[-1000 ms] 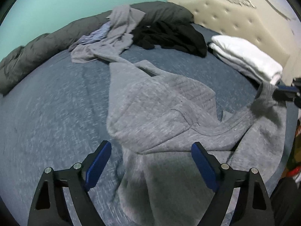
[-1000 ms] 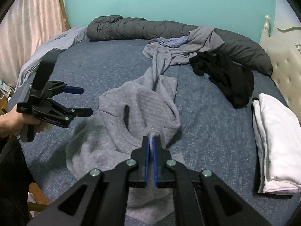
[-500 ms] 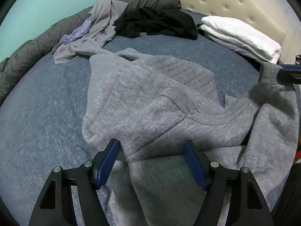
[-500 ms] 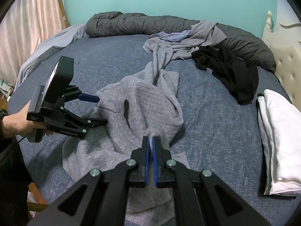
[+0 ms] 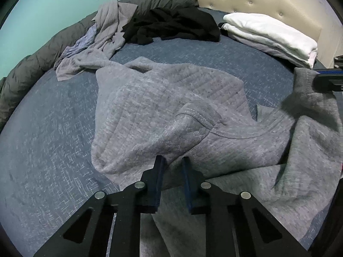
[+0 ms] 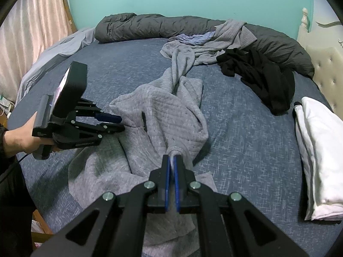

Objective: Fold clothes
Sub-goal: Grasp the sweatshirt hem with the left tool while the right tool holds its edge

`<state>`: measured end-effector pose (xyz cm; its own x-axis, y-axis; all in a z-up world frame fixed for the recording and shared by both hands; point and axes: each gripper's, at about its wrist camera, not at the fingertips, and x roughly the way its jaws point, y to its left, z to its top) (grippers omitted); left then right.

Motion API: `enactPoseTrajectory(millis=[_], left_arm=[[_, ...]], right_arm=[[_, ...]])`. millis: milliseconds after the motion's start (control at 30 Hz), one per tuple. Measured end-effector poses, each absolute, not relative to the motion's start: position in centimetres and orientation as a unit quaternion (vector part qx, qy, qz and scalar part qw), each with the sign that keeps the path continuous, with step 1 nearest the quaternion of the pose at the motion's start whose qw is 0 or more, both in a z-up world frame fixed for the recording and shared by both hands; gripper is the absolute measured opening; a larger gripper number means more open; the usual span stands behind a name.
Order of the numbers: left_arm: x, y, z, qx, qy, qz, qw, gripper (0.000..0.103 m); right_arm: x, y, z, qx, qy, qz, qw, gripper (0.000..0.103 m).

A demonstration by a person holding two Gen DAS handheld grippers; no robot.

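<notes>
The person is getting a grip on the grey sweater [image 5: 163, 107], which is lying crumpled in the middle of the bed [image 5: 42, 141], so it can be spread out flat before any folding. The right gripper [image 6: 172, 160] is pinching a bunched-up bit of the sweater, and its jaws are tight together on the cloth. The left gripper [image 5: 173, 165] is closing its jaws around a fold at the sweater's other side. The fold is between the jaws, but I cannot tell if the pads are pressing on it yet, because a small gap is showing. In the right wrist view the left gripper [image 6: 115, 122] is touching the sweater's edge, with a hand [image 6: 19, 137] holding it. I am guessing the next move is to finish the pinch, then lift both sides and pull them apart so the sweater is hanging straight. It is soft and floppy, so a weak pinch could be letting it slip. Counting things: there are two grippers and one grey sweater being held. Near the far side of the bed, one light grey garment [image 6: 210, 42], one bluish piece [image 6: 199, 39] and one black garment [image 6: 261, 75] are waiting. One folded white pile [image 6: 317, 145] is sitting near the headboard [image 5: 257, 2]. One dark duvet [image 6: 154, 26] is rolled along the far edge.
</notes>
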<state>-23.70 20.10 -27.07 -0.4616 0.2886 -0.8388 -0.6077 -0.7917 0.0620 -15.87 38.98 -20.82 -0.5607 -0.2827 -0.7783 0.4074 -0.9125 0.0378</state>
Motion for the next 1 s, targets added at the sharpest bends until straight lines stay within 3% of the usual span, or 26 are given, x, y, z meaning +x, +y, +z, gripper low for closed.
enactPoseTrajectory(millis=[33, 100, 133, 167, 467, 533, 600, 667, 700, 767, 833, 1000], left_arm=[[-23.6, 20.1, -26.8, -0.441, 0.178, 0.838, 0.268, 0.024], [-23.0, 20.1, -25.9, -0.419, 0.179, 0.849, 0.267, 0.048], [-22.8, 20.3, -25.6, -0.414, 0.179, 0.850, 0.270, 0.069], [-22.8, 20.5, -25.5, -0.413, 0.180, 0.850, 0.273, 0.077], [-23.8, 22.5, -27.8, -0.434, 0.205, 0.832, 0.277, 0.077], [-24.0, 22.4, -28.3, -0.442, 0.202, 0.828, 0.280, 0.071], [-24.3, 22.2, -28.8, -0.449, 0.197, 0.824, 0.284, 0.056], [-24.2, 22.0, -28.9, -0.449, 0.201, 0.823, 0.283, 0.034], [-24.0, 21.9, -28.9, -0.448, 0.206, 0.823, 0.283, 0.031], [-23.7, 21.5, -28.2, -0.440, 0.208, 0.827, 0.281, 0.007], [-23.4, 21.0, -27.4, -0.431, 0.206, 0.833, 0.280, 0.000], [-22.5, 19.2, -23.8, -0.405, 0.190, 0.849, 0.281, 0.000]], right_arm=[[-15.9, 39.0, -20.8, 0.426, 0.073, -0.881, 0.196, 0.004], [-15.9, 39.1, -20.9, 0.426, 0.070, -0.881, 0.195, 0.004], [-15.9, 39.2, -21.0, 0.426, 0.069, -0.881, 0.194, 0.004], [-15.9, 39.3, -21.0, 0.426, 0.068, -0.881, 0.193, 0.004], [-15.8, 39.3, -21.1, 0.427, 0.060, -0.881, 0.194, 0.004], [-15.8, 39.3, -21.2, 0.427, 0.061, -0.881, 0.194, 0.004], [-15.8, 39.5, -21.2, 0.427, 0.059, -0.881, 0.194, 0.004], [-15.8, 39.6, -21.1, 0.423, 0.058, -0.883, 0.193, 0.004], [-15.8, 39.6, -21.1, 0.422, 0.059, -0.884, 0.191, 0.004], [-15.7, 39.6, -21.0, 0.418, 0.062, -0.887, 0.188, 0.004], [-15.6, 39.7, -20.7, 0.412, 0.064, -0.891, 0.181, 0.004], [-15.2, 39.4, -19.0, 0.388, 0.064, -0.903, 0.174, 0.003]])
